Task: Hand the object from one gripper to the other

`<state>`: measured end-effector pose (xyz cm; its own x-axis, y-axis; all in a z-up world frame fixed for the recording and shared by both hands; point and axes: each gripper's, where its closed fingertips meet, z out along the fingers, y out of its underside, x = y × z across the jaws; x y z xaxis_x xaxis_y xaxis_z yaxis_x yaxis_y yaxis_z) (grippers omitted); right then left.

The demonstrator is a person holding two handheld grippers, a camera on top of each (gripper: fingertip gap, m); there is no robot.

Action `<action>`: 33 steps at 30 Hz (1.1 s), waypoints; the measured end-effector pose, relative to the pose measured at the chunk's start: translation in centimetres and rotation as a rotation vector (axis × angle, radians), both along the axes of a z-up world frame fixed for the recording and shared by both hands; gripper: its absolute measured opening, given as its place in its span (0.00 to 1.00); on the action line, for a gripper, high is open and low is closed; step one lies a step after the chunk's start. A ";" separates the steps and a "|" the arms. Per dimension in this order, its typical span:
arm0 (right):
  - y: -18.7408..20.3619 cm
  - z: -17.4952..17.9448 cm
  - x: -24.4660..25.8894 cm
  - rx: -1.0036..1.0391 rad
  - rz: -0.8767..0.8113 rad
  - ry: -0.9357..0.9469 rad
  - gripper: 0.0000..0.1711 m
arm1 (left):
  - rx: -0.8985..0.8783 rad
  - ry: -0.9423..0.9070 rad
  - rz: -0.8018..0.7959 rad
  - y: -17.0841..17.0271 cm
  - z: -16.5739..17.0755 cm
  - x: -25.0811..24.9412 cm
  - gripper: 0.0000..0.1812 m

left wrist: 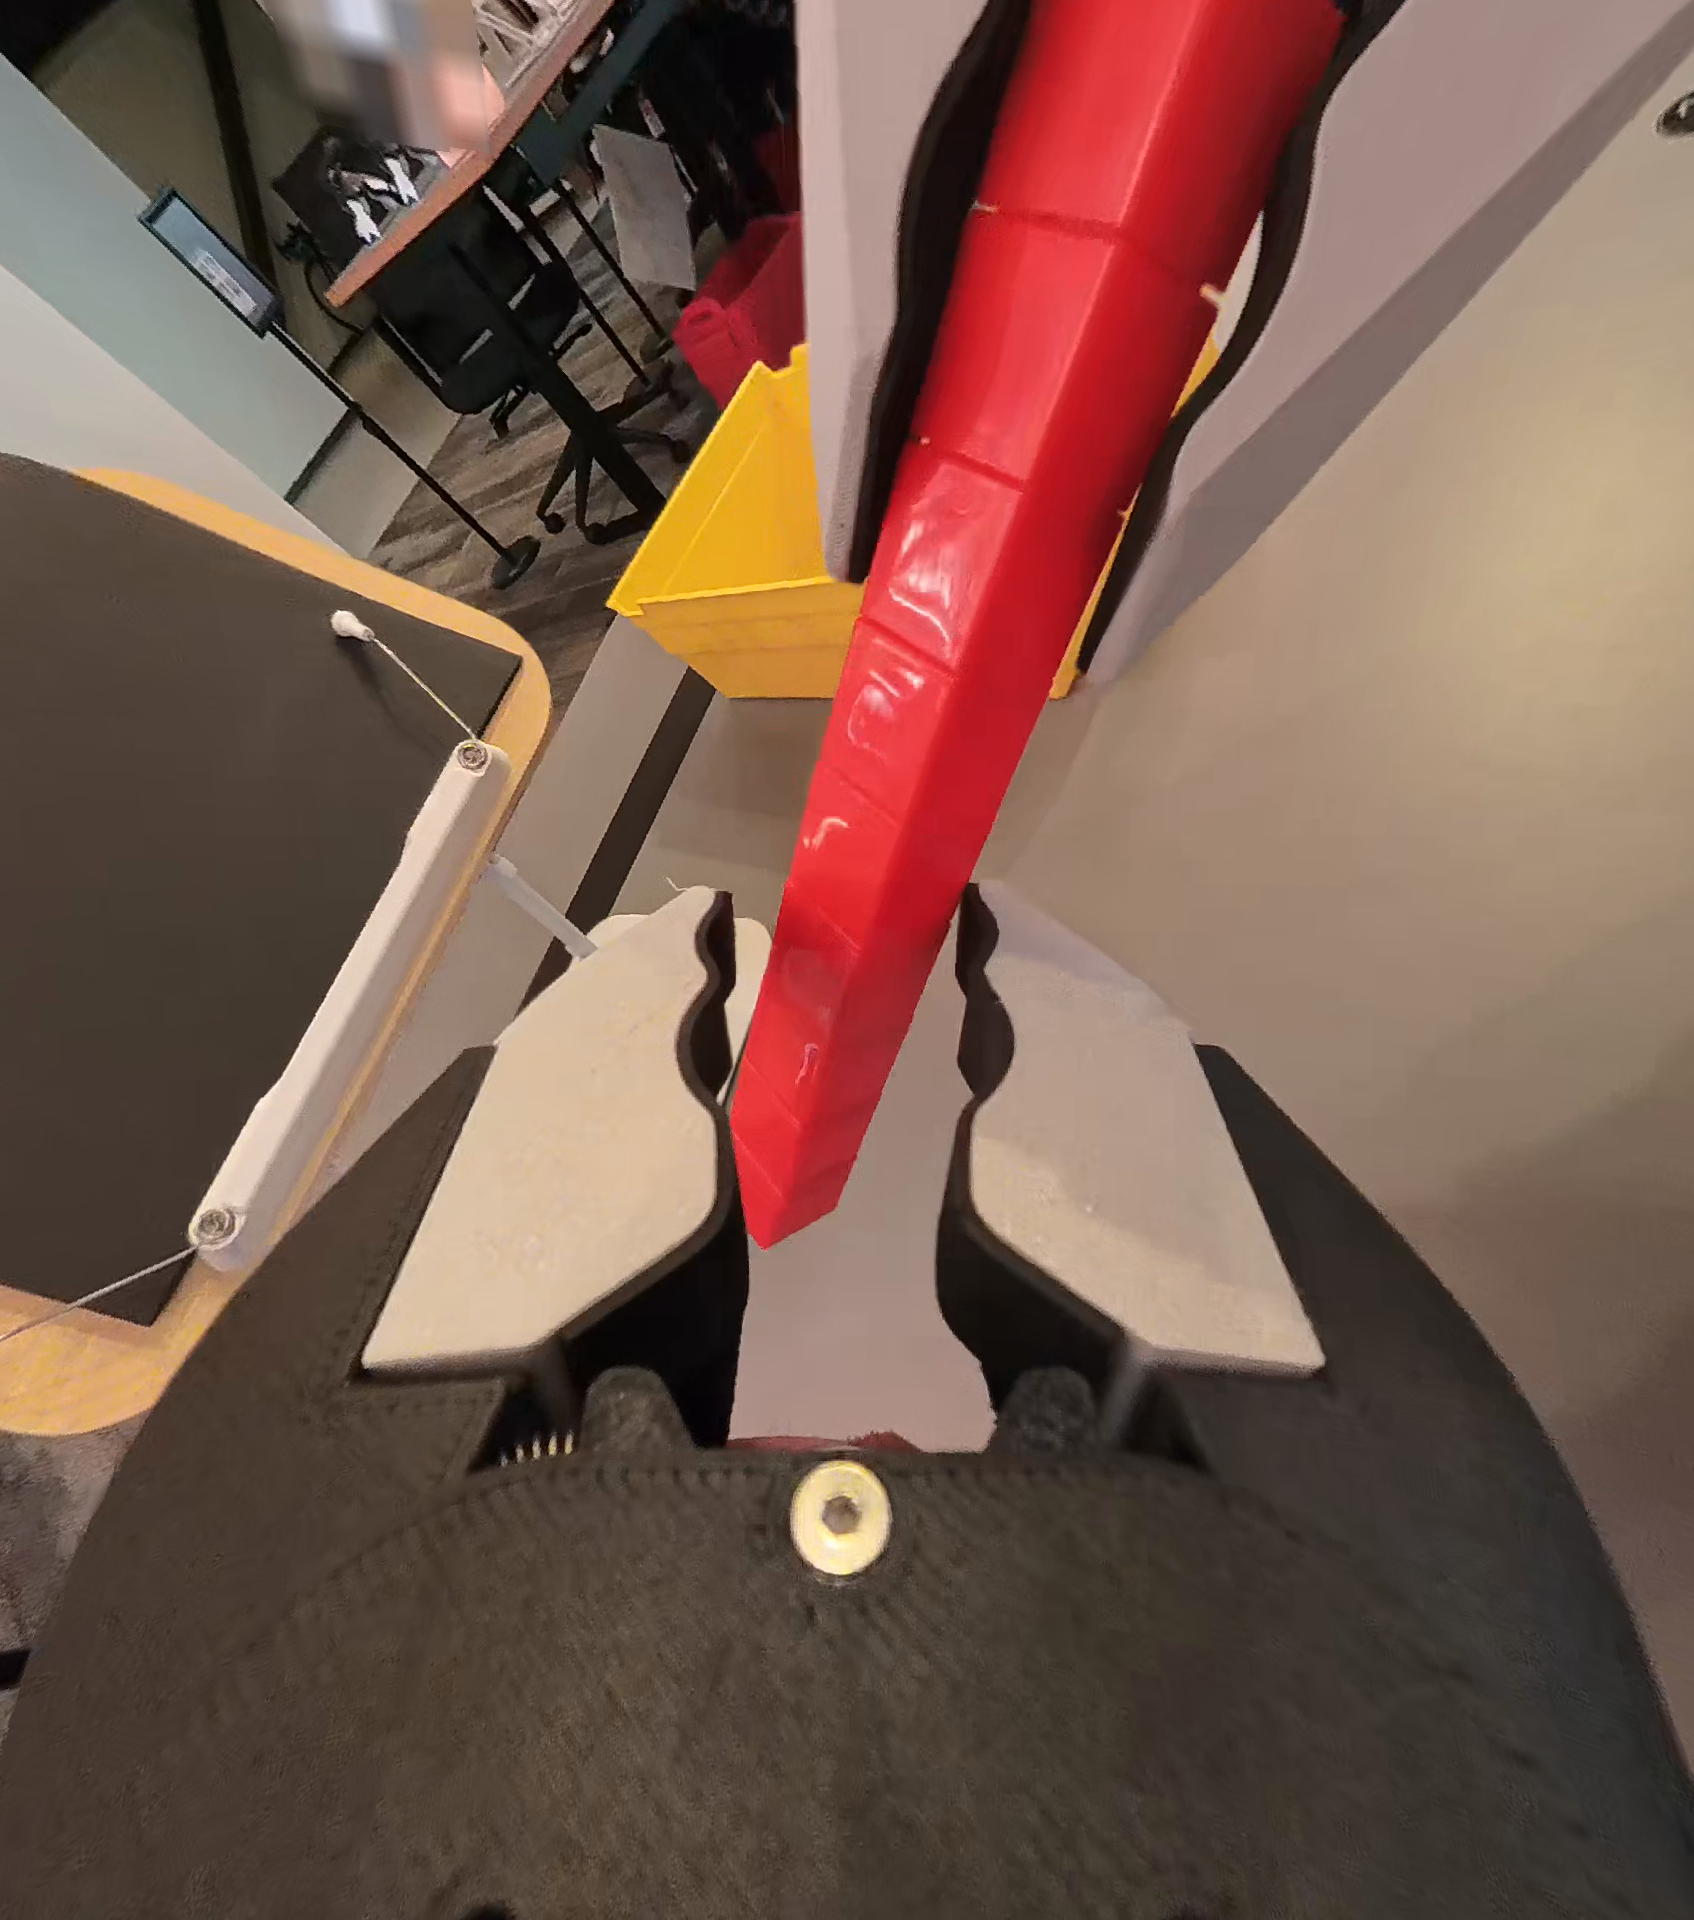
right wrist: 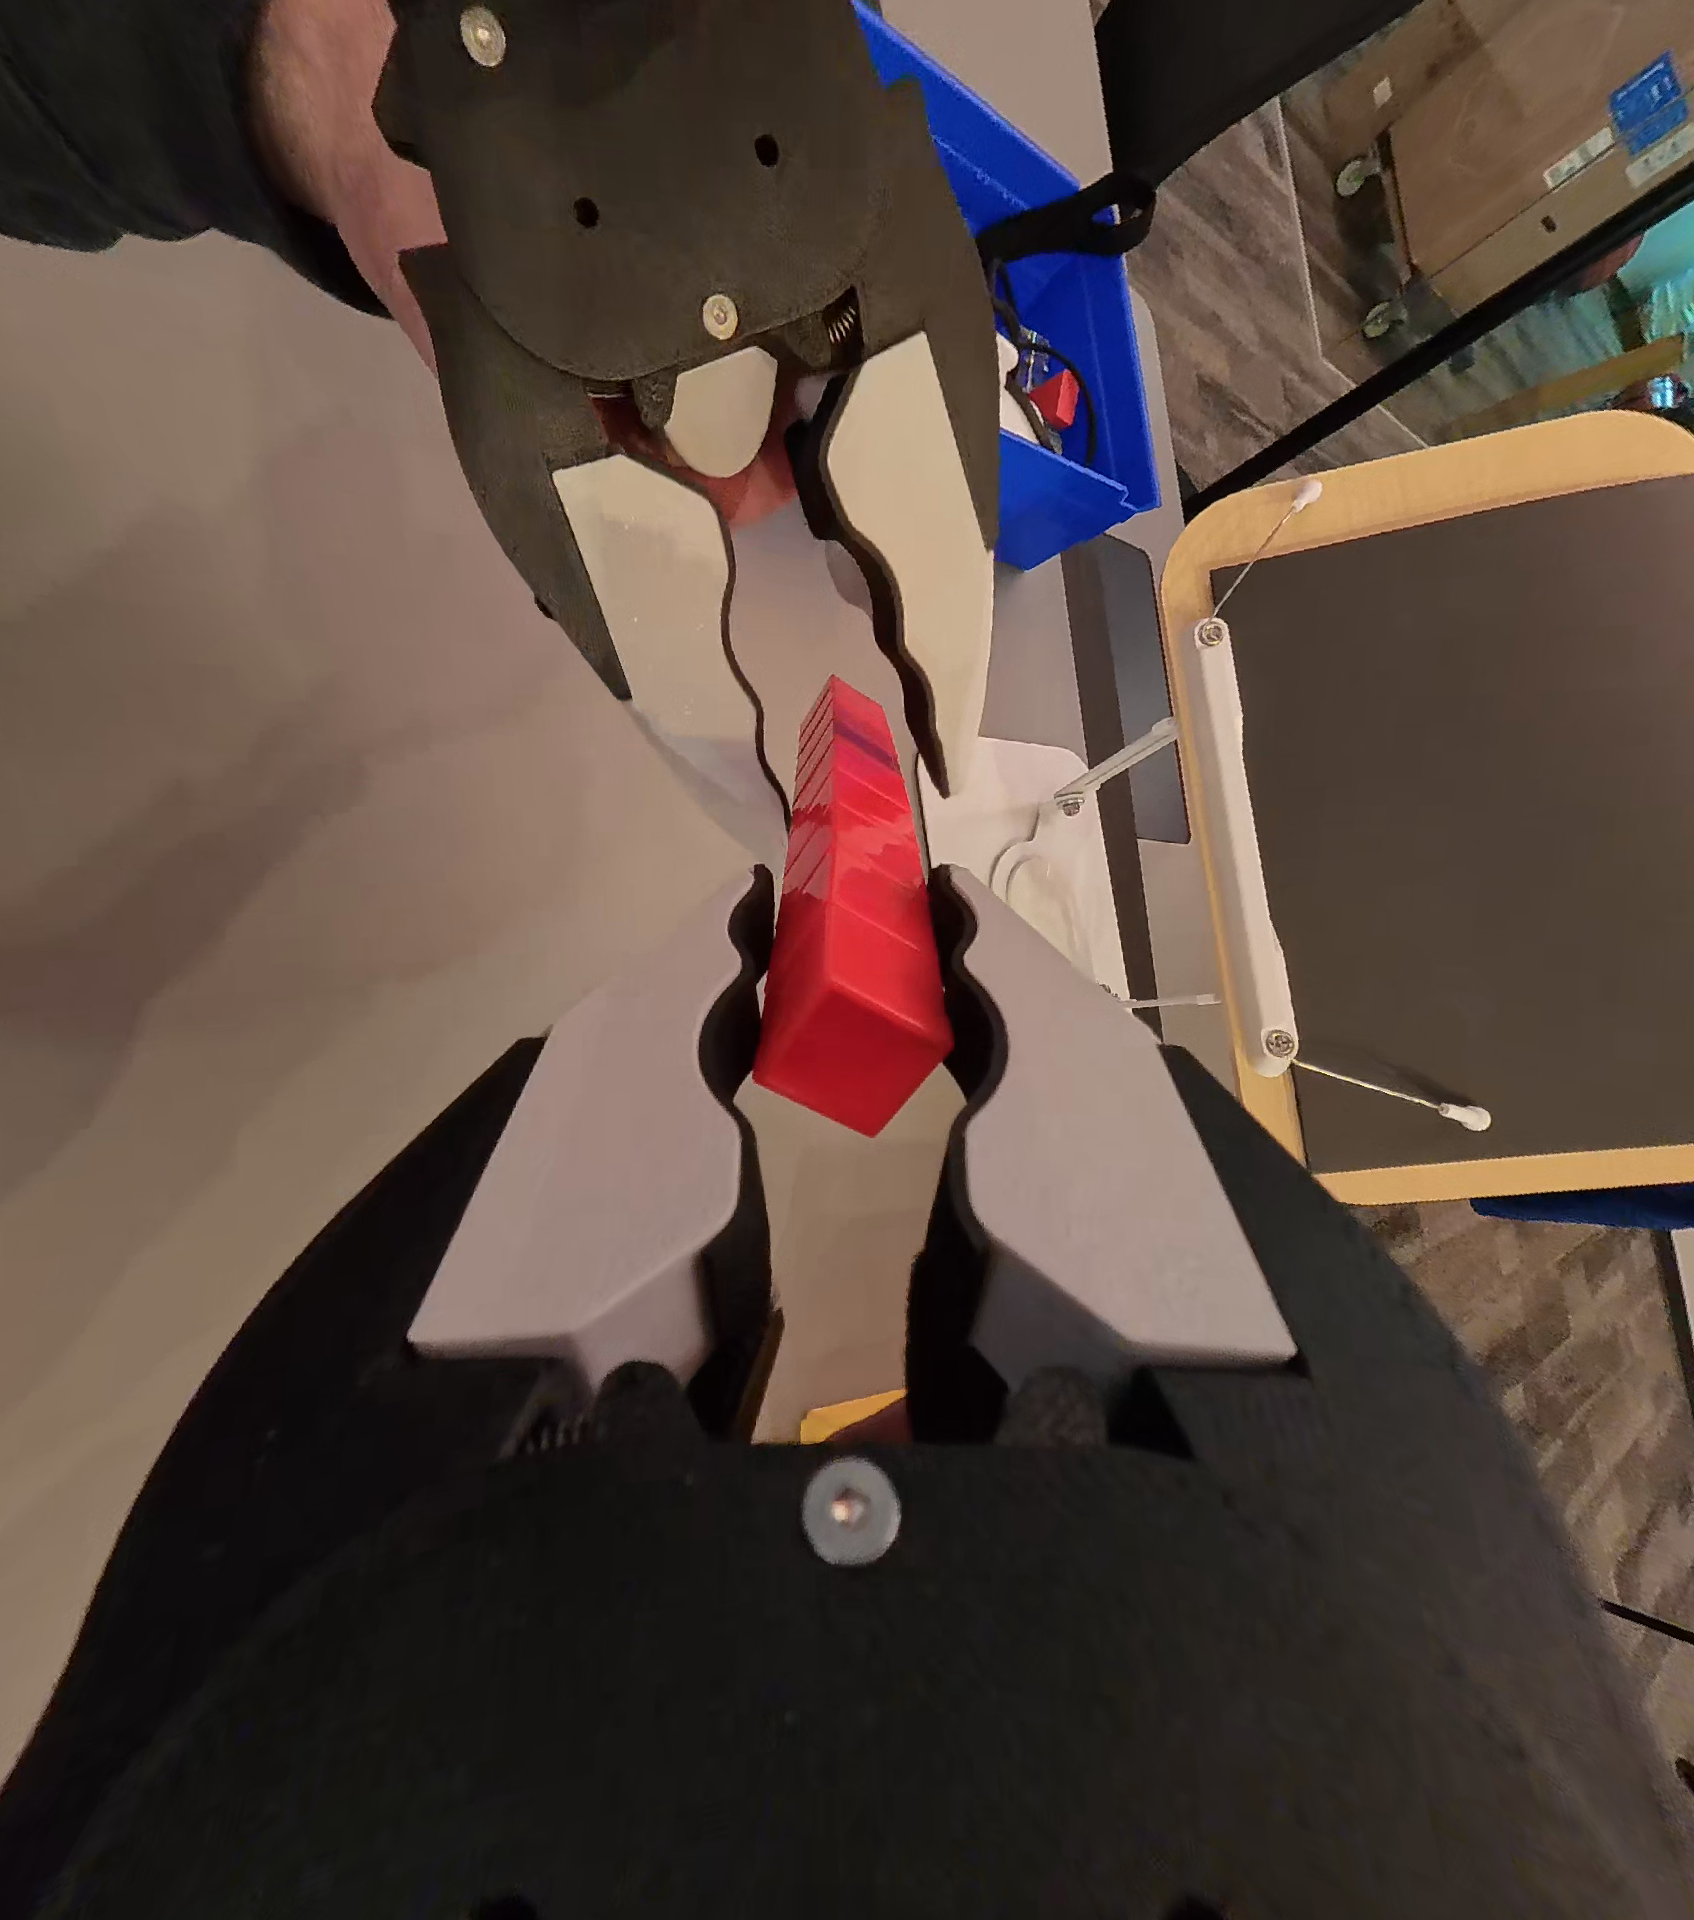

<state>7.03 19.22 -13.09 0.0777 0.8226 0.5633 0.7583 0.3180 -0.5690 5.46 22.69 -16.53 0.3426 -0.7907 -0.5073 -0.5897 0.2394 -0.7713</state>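
You are seeing nothing readable here, a wall-mounted sign (left wrist: 211, 262) on the pale wall showing only blurred lines, blue stickers (right wrist: 1648, 104) on a cardboard box (right wrist: 1508, 156) staying too small to make out

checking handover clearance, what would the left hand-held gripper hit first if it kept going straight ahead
The red block bar: it already reaches between the left hand-held gripper's open fingers. Beyond it waits the right hand-held gripper, which grips the bar's far end.
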 end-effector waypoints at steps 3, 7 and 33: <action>0.0 0.3 0.1 0.008 -0.005 0.018 0.16 | -0.035 -0.051 0.004 -0.3 0.2 -0.3 0.22; 0.2 1.1 0.5 0.027 -0.021 0.060 0.16 | -0.123 -0.220 -0.007 -1.4 1.3 -1.1 0.23; -2.2 1.4 -1.2 0.085 -0.061 0.690 0.16 | -0.938 -1.361 -0.473 -3.1 6.9 -0.9 0.18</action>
